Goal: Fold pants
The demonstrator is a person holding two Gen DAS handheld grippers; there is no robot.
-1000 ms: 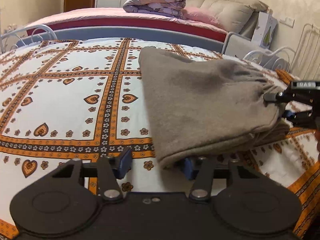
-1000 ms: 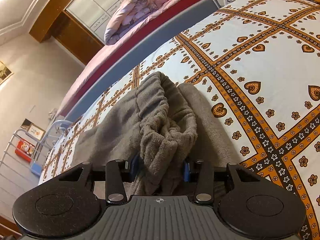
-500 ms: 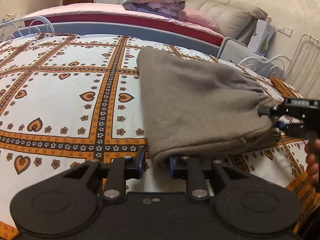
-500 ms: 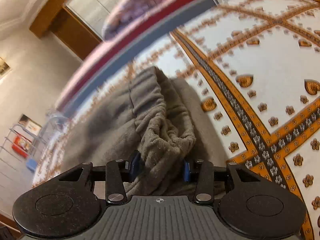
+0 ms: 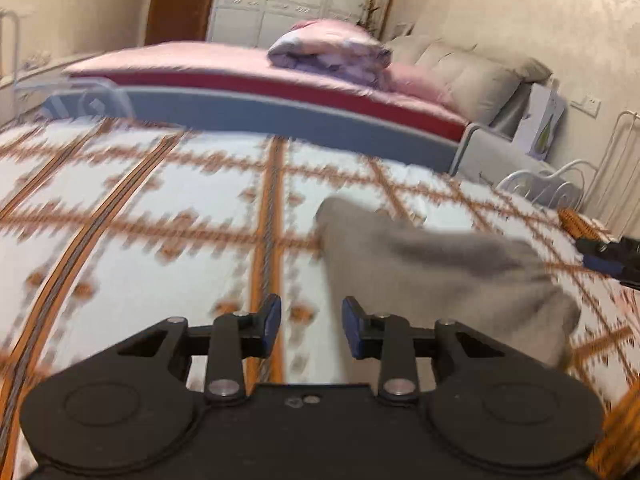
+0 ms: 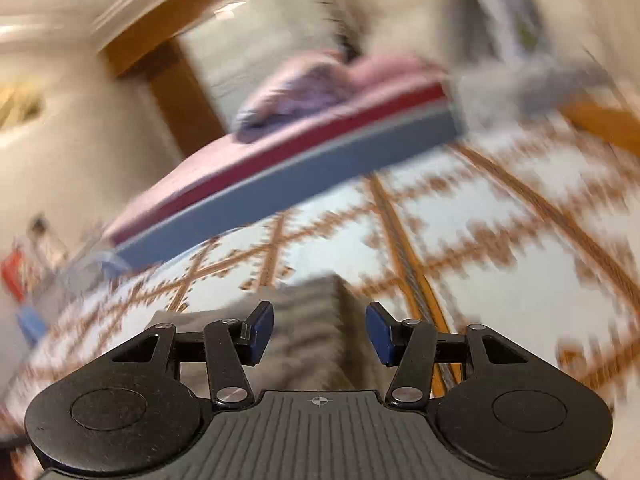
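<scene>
The grey-brown pants (image 5: 444, 276) lie folded in a compact bundle on the patterned bedspread (image 5: 160, 240). Both views are motion-blurred. My left gripper (image 5: 311, 326) is open and empty, raised above the bedspread just left of the bundle. My right gripper (image 6: 319, 332) is open and empty, lifted above the pants (image 6: 308, 332), which show below and between its fingers. The tip of the right gripper (image 5: 612, 258) shows at the right edge of the left wrist view, beyond the bundle.
A second bed with a pink cover (image 5: 240, 68) and a rolled quilt (image 5: 328, 50) stands behind. A white metal bed frame (image 5: 560, 188) and a grey headboard (image 5: 472, 80) are at the right. The bedspread (image 6: 480, 240) stretches right of the pants.
Both grippers have let go of the pants, opened and pulled up and back. The bundle now lies free on the bedspread.
</scene>
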